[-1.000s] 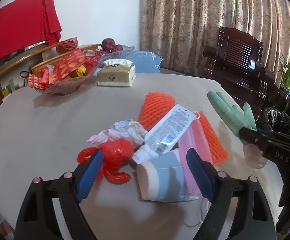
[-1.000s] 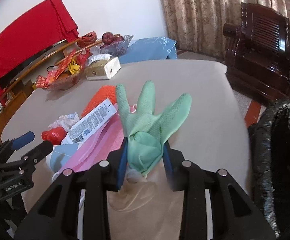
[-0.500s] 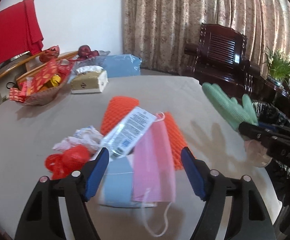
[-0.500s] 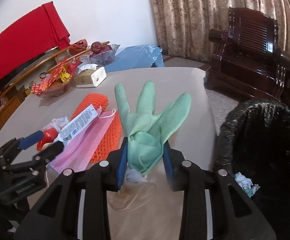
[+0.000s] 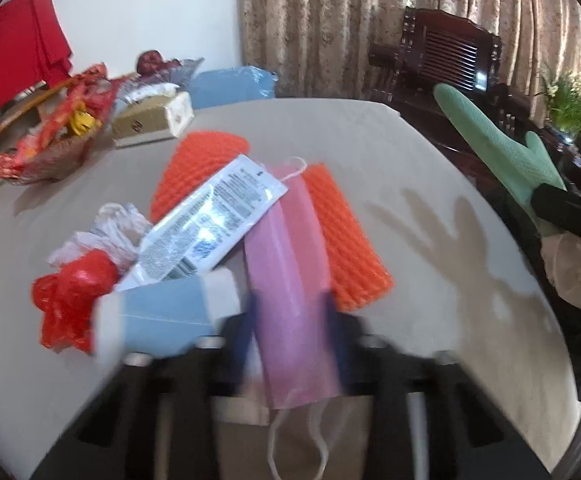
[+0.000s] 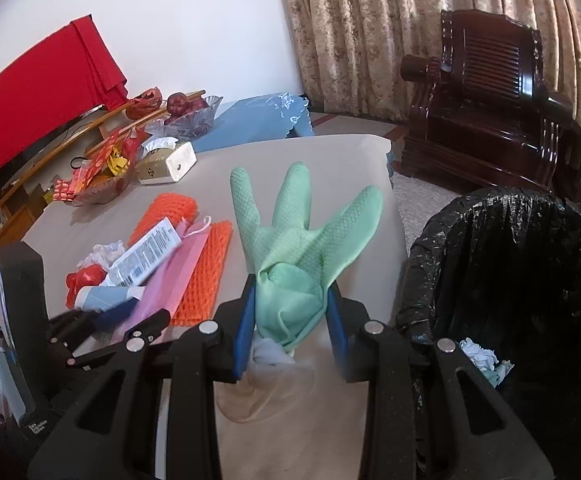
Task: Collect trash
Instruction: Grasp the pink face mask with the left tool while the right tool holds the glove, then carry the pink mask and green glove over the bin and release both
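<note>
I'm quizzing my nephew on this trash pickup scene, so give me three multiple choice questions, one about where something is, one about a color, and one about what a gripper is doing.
1. Where is the black-lined trash bin?
A. On the table
B. Beside the table, on the right
C. Under the armchair

2. What colour is the face mask?
A. Pink
B. Yellow
C. Black

3. What is the right hand-held gripper doing?
A. Hanging open with nothing in it
B. Clamping the printed tube
C. Shut on the green rubber glove

Answers:
1 B: the bin stands past the edge of the table, on the right of the right wrist view.
2 A: the mask lying between the blue fingers of the left hand-held gripper is pink.
3 C: the blue pads press on the cuff of the green rubber glove, whose fingers stick up.
</note>
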`<action>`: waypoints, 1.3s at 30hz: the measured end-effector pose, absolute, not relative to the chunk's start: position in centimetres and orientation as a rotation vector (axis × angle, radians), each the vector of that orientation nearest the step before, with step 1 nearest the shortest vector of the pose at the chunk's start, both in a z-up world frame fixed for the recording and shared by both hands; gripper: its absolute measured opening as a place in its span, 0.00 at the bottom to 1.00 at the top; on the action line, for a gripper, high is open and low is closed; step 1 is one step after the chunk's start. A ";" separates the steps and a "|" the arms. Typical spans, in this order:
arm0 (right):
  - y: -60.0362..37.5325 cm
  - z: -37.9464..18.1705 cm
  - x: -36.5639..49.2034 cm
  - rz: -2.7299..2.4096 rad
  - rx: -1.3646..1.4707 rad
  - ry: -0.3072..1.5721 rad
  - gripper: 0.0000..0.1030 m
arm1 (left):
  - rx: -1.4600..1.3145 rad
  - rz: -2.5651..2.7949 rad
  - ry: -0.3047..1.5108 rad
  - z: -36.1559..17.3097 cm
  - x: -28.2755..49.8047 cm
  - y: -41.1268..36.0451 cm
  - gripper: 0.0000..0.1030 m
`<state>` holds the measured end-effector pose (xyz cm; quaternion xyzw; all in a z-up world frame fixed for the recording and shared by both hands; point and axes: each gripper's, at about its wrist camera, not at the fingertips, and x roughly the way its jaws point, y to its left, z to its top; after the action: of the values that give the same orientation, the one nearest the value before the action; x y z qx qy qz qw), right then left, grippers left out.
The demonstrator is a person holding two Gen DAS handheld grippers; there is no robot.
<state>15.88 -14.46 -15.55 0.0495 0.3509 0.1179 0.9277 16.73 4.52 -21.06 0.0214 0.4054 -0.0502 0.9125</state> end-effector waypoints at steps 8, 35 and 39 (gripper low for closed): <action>-14.7 -14.7 15.3 0.238 0.107 0.694 0.31 | 0.018 -0.132 0.801 -19.1 16.1 4.4 0.02; -20.7 -8.6 10.0 0.155 0.131 0.541 0.30 | 0.017 -0.267 0.591 -9.5 13.7 -1.4 0.02; -22.3 -8.1 9.0 0.121 0.134 0.526 0.30 | 0.026 -0.312 0.579 -9.0 13.9 -3.4 0.02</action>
<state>9.04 -22.34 -8.09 0.0660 0.2596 0.0597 0.9616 13.93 -3.36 -9.02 0.0128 0.2842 -0.1534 0.9463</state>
